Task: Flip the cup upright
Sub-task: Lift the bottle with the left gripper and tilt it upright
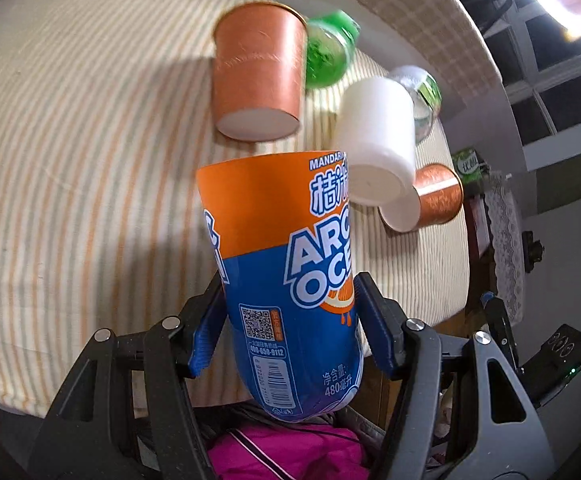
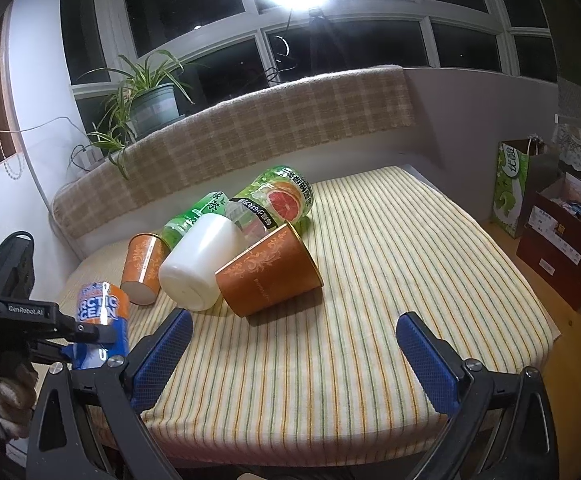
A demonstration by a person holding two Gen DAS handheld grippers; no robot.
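Observation:
My left gripper (image 1: 290,320) is shut on an orange-and-blue Arctic Ocean cup (image 1: 286,280) and holds it off the table's near edge; it also shows in the right wrist view (image 2: 102,320). A large orange paper cup (image 2: 270,272) lies on its side on the striped cloth, next to a white cup (image 2: 202,264) and a smaller orange cup (image 2: 144,268), both on their sides. In the left wrist view these are the large orange cup (image 1: 260,72), the white cup (image 1: 378,140) and the smaller orange cup (image 1: 430,200). My right gripper (image 2: 294,352) is open and empty, near the table's front edge.
Two green drink bottles (image 2: 274,200) (image 2: 194,216) lie behind the cups. The striped tablecloth (image 2: 390,280) covers the table. A checked cushion (image 2: 250,128) lines the back wall, with a potted plant (image 2: 150,100) behind. Boxes and a green bag (image 2: 510,192) stand on the floor at right.

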